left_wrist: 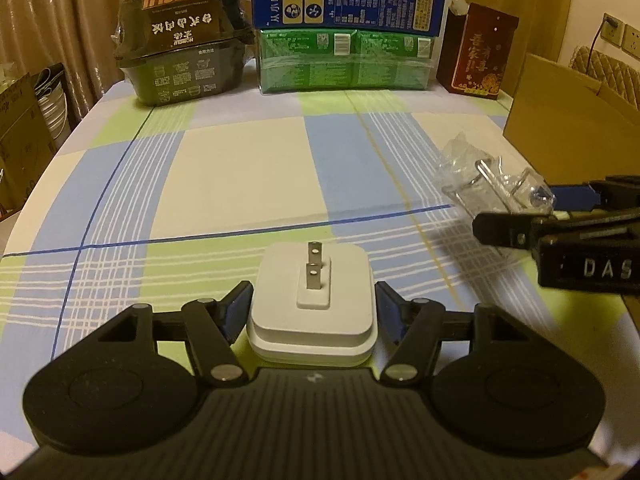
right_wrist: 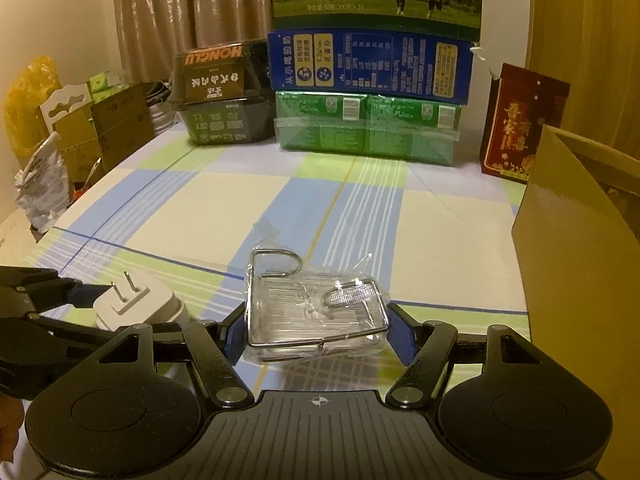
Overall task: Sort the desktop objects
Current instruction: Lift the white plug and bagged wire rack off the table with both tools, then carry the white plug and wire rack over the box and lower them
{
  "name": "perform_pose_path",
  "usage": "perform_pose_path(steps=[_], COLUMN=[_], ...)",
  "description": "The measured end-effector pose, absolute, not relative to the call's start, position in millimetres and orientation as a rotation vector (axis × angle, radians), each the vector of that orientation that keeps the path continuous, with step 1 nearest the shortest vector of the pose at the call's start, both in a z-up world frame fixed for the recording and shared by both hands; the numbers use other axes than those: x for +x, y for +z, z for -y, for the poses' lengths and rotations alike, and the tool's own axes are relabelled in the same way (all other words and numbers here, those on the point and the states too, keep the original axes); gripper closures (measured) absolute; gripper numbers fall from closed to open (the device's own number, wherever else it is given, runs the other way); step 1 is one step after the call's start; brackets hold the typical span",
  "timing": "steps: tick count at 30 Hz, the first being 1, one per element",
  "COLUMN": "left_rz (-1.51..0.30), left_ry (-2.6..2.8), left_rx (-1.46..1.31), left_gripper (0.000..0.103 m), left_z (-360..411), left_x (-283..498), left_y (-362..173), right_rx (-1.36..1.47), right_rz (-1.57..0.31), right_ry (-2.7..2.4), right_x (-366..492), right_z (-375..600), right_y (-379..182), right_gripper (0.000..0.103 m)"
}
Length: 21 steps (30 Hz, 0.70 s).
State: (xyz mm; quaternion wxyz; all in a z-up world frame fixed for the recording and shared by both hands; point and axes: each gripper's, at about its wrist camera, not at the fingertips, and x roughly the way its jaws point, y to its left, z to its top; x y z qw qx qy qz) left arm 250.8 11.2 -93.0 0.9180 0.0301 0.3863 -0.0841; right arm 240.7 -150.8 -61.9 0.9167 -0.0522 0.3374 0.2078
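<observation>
Left gripper (left_wrist: 314, 310): fingers closed in on a white plug adapter (left_wrist: 314, 300), 1 blue pad (left_wrist: 236, 312) pressed to each side of it; the adapter sits between the fingertips with its 2 metal prongs pointing up and away from the camera
White plug adapter, other view: seen from the right wrist at the lower left (right_wrist: 138, 304), held in the black fingers of the left gripper (right_wrist: 80, 294) above the cloth
Right gripper (right_wrist: 316, 328): fingers drawn in against a clear plastic packet (right_wrist: 316, 312), a blue pad (right_wrist: 236, 334) touching each side; inside the packet are a bent wire frame and a transparent hook piece
Clear plastic packet, other view: from the left wrist it shows at the right edge (left_wrist: 496, 180), at the tip of the right gripper (left_wrist: 516, 216), raised off the cloth with its shadow beneath
Tablecloth (left_wrist: 248, 176): checked in blue, green and cream, covering the table
Cardboard box (right_wrist: 580, 248): brown, open at the top, just to the right of the right gripper
Back row: black food tub (left_wrist: 184, 52) at left, blue carton (left_wrist: 348, 0) stacked on a green carton pack (left_wrist: 344, 60) in the middle, red box (left_wrist: 476, 52) at right
Behind: beige curtain (left_wrist: 60, 12)
</observation>
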Motion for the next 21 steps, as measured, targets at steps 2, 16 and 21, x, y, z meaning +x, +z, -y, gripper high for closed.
perform_pose_path(steps=[2, 16, 21], left_rz=[-0.789, -0.698, -0.671], left_ry=[-0.168, -0.165, -0.165], left_rx=[0.045, -0.017, -0.017], left_gripper=[0.042, 0.042, 0.042], left_z=[-11, 7, 17], left_x=[245, 182, 164], left_y=[-89, -46, -29], right_rx=[-0.11, -0.06, -0.071], right_rz=[-0.689, -0.662, -0.659], right_ry=[0.426, 0.364, 0.352], right_x=[234, 159, 137], right_z=[152, 183, 194], right_y=[-60, -38, -24], right_gripper=[0.036, 0.036, 0.036])
